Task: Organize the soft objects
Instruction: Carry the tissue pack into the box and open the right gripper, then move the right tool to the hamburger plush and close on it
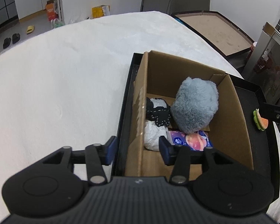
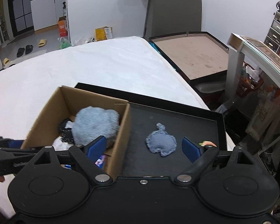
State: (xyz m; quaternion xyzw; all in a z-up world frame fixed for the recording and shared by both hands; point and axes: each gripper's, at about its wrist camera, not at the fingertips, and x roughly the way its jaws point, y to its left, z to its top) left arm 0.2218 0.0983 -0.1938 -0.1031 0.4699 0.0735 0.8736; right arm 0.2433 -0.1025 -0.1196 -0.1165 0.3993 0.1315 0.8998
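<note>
Left gripper [image 1: 137, 150]: spread, holding nothing, straddling the near left wall of the cardboard box [image 1: 140, 115]. Box contents: fluffy grey toy [image 1: 195, 105], dark cloth, white bundle, tissue pack. Right of the box, a denim pouch [image 2: 161, 142] lies loose on the black tray [image 2: 177, 117]. Right gripper [image 2: 144, 148]: spread, empty, above the pouch. Burger toy [image 1: 260, 121] sits near the tray's right rim.

Risk: closing low could pinch the thin pouch poorly, or the left finger could catch the box wall.
</note>
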